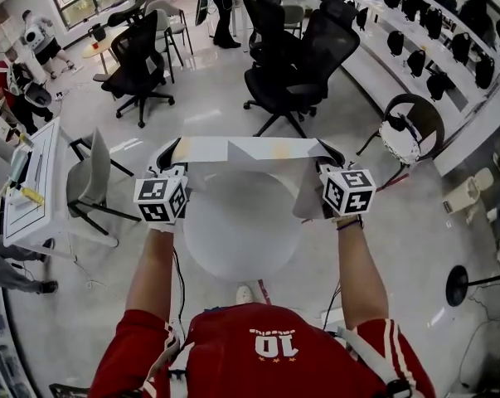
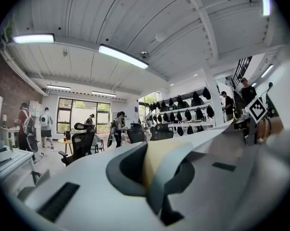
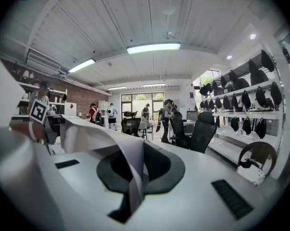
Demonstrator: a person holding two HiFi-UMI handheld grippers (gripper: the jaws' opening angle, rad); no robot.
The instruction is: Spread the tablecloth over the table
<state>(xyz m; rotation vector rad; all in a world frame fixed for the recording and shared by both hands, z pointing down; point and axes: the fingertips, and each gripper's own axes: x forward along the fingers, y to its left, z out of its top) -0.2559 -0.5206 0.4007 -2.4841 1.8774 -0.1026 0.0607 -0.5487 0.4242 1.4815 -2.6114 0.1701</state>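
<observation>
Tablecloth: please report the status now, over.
Grippers: left hand-held gripper and right hand-held gripper both shut on tablecloth. Tablecloth stretched between them over round table, not yet laid. Nothing on the table.

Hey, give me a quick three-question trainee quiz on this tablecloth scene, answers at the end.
1. True or false: the tablecloth already lies flat on the round table.
2. What does the left gripper hold? A) a chair B) the tablecloth C) nothing
3. Fill in: the fingers of the right gripper are ____ on the tablecloth.
Key: 1 false; 2 B; 3 shut.
</observation>
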